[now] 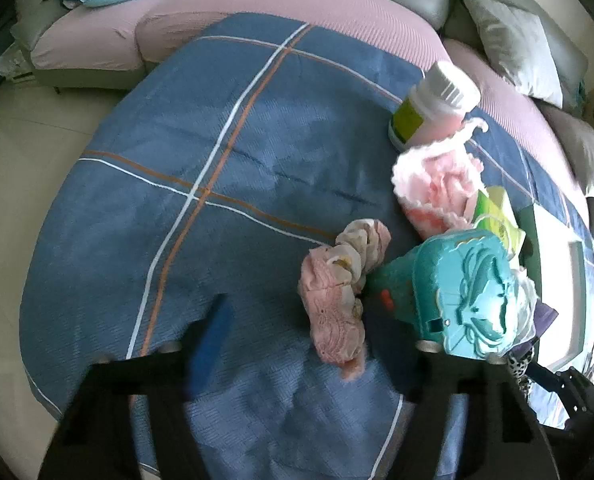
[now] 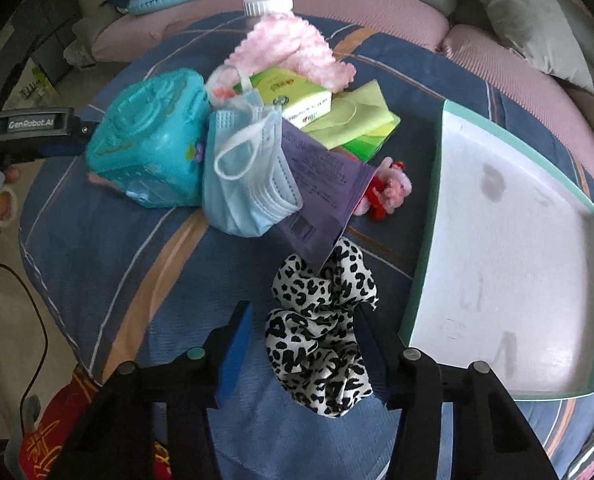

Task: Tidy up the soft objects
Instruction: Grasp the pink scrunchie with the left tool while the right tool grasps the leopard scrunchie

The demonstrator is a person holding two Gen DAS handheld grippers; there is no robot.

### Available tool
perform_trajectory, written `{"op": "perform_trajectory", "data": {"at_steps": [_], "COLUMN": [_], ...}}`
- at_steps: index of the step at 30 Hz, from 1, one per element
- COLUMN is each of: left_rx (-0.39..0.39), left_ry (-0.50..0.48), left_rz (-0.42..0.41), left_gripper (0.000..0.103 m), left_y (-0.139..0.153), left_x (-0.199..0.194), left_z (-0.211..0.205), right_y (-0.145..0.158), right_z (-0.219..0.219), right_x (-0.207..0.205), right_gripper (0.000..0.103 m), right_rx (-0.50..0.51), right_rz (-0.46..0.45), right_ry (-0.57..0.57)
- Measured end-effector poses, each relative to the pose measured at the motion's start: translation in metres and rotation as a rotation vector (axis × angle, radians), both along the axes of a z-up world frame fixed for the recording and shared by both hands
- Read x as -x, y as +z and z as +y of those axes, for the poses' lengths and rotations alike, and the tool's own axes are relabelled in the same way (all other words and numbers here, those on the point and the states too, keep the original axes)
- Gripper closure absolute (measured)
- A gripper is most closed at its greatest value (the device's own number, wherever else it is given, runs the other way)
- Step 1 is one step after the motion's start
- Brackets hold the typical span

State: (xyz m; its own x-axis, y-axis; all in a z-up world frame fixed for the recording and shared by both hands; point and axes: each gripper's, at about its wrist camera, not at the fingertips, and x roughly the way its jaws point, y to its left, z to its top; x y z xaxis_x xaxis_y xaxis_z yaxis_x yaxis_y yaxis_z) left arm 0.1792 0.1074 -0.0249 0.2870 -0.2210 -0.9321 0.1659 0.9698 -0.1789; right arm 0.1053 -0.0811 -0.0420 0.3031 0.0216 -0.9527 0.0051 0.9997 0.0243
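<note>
Nothing is yet sorted: the tray [image 2: 509, 240] lies bare. A leopard scrunchie [image 2: 321, 336] sits between the wide right gripper [image 2: 303, 356]; the left gripper [image 1: 317, 344] is open near a pink scrunchie [image 1: 337, 300].

Black tongs [image 2: 301, 356], blue pads [image 2: 235, 354], round silver screws, white "GenRobot.AI" lettering, black cable.

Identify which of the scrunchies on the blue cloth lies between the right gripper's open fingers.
The black-and-white leopard-print scrunchie lies between the right gripper's fingers, beside the white tray. The pale pink scrunchie lies before the left gripper.
</note>
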Motion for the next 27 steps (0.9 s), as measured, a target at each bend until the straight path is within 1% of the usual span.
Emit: {"op": "perform_trajectory", "data": {"at_steps": [1,3,4,5,6,9,11,12,13,14,16,17,21,27], "left_rx": [-0.001,0.001,0.002,0.005,0.008,0.019,0.042,0.046,0.049,0.047,0.050,0.053,0.062,0.047], "left_ry": [-0.004,-0.011,-0.014,-0.018,-0.024,-0.042,-0.051,-0.052,-0.053,-0.055,-0.055,-0.055,-0.050,-0.039], "left_rz": [0.001,0.001,0.000,0.000,0.005,0.015,0.016,0.015,0.014,0.011,0.007,0.005,-0.007,-0.024], "left_gripper": [0.044,0.045,0.048,0.053,0.055,0.060,0.069,0.071,0.077,0.084,0.086,0.089,0.090,0.092], "left_y": [-0.002,-0.004,-0.006,-0.007,-0.009,-0.014,-0.016,-0.016,-0.016,-0.016,-0.017,-0.017,-0.013,-0.005], "left_x": [0.000,-0.001,0.000,0.000,0.000,0.002,0.002,0.002,0.003,0.003,0.004,0.004,0.006,0.003], "left_z": [-0.001,-0.003,-0.004,-0.005,-0.006,-0.011,-0.014,-0.015,-0.016,-0.018,-0.022,-0.024,-0.026,-0.021], "right_y": [-0.003,-0.008,-0.010,-0.011,-0.012,-0.015,-0.015,-0.015,-0.015,-0.015,-0.016,-0.016,-0.014,-0.006], "right_z": [0.000,0.003,0.003,0.003,0.002,0.001,0.000,-0.002,-0.003,-0.006,-0.010,-0.011,-0.011,-0.001], "right_x": [0.000,-0.004,-0.006,-0.005,-0.005,-0.008,-0.007,-0.008,-0.008,-0.008,-0.009,-0.006,-0.006,0.000], "right_gripper": [0.049,0.051,0.051,0.051,0.051,0.059,0.061,0.064,0.068,0.069,0.073,0.075,0.083,0.086], "right_rx": [0.002,0.015,0.020,0.021,0.021,0.031,0.032,0.028,0.025,0.022,0.007,0.004,-0.002,0.003], "right_rz": [0.006,0.018,0.022,0.023,0.026,0.031,0.032,0.032,0.032,0.032,0.031,0.029,0.029,0.023], "right_ry": [0.003,0.012,0.016,0.016,0.015,0.017,0.016,0.013,0.010,0.007,0.002,0.002,0.009,0.028]}}
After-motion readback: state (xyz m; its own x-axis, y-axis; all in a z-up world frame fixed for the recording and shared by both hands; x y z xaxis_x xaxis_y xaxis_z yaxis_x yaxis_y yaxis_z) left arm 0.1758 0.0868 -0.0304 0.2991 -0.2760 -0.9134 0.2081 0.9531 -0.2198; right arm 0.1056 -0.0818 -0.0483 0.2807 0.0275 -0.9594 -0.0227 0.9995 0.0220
